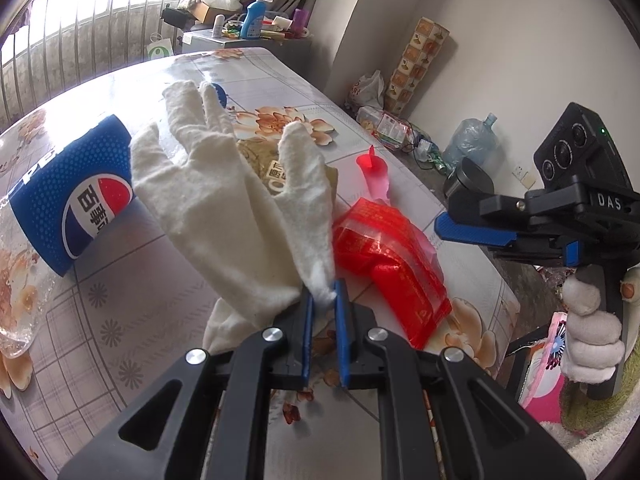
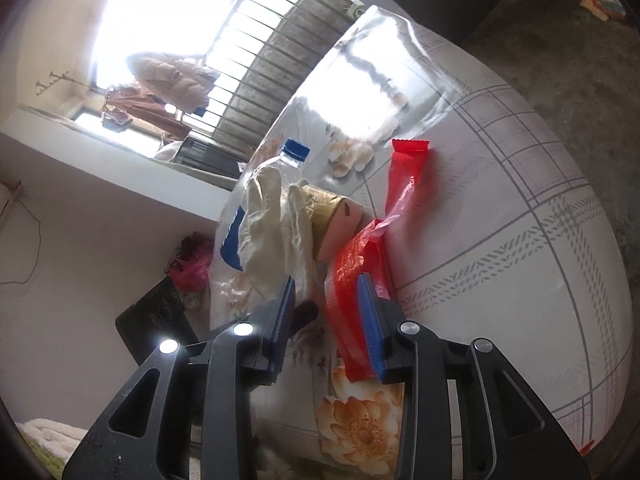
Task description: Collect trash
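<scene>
My left gripper (image 1: pixel 325 298) is shut on the cuff of a white cloth glove (image 1: pixel 224 200), which stands up over the floral table (image 1: pixel 132 320). A red snack wrapper (image 1: pixel 390 264) lies just right of the glove. A Pepsi bottle (image 1: pixel 76 196) lies on its side at the left, and a tan wrapper (image 1: pixel 276 168) shows behind the glove. My right gripper (image 2: pixel 326 304) is open beside the table edge, its right finger against the red wrapper (image 2: pixel 356 280). The right wrist view also shows the glove (image 2: pixel 272 224), the bottle (image 2: pixel 294 156) and the tan wrapper (image 2: pixel 324 208). The right gripper (image 1: pixel 472 232) also shows in the left wrist view.
A second red wrapper (image 2: pixel 408 172) lies further along the table. A cluttered cabinet (image 1: pixel 248 28) stands beyond the table's far end. A water jug (image 1: pixel 472 140), bags and boxes (image 1: pixel 420 68) sit on the floor by the wall. A barred window (image 2: pixel 260 48) is behind.
</scene>
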Demonstrator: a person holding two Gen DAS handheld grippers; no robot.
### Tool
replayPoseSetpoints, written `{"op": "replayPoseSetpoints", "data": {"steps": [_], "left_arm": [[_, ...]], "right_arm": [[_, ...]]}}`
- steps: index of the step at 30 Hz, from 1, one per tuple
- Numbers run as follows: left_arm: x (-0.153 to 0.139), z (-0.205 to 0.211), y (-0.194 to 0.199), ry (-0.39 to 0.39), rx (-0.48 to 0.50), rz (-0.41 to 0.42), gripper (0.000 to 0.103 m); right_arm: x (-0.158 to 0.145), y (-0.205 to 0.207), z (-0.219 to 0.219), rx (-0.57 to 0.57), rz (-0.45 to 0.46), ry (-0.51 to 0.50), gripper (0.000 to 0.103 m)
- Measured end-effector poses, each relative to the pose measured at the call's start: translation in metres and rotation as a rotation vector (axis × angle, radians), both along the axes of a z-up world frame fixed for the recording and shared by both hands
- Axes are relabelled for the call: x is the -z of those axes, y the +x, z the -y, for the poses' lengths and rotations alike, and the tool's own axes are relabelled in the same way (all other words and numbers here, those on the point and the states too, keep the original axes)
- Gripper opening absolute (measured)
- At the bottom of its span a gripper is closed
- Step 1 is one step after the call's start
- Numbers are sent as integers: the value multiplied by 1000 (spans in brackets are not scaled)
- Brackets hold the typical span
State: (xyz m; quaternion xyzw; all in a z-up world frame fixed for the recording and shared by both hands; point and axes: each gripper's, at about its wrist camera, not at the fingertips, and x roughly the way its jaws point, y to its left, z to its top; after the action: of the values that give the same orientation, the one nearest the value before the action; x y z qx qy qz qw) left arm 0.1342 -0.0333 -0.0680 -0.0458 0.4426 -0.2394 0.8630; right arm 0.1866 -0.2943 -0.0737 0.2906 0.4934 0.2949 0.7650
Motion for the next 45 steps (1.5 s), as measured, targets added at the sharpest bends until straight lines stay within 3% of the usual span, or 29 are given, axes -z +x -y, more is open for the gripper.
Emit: {"op": "replayPoseSetpoints", "data": {"steps": [6, 14, 20, 23, 27, 34, 38, 45], "left_arm": [[0, 2, -1, -2, 0, -1, 10], [1, 3, -1, -3, 0, -1, 10], [0, 10, 0, 1, 7, 2, 10], [0, 12, 0, 1, 10, 4, 10], [0, 12, 0, 1, 10, 4, 10], [-1, 13, 0, 0, 11, 6, 10], [-1, 13, 0, -1, 12, 7, 10], [-1, 11, 0, 7, 17, 14, 10]], "right_arm": [[12, 3, -23, -30, 4, -86, 33], [18, 6, -18, -41, -37, -34, 33], [21, 4, -11, -56, -72, 96, 32], [21, 4, -10, -38, -75, 63, 32], [26, 4, -14, -12, -86, -12, 26], [30, 2, -16, 15, -94, -29, 17], [27, 1, -13, 19, -86, -25, 4], [18, 0, -6, 32, -56, -24, 0]]}}
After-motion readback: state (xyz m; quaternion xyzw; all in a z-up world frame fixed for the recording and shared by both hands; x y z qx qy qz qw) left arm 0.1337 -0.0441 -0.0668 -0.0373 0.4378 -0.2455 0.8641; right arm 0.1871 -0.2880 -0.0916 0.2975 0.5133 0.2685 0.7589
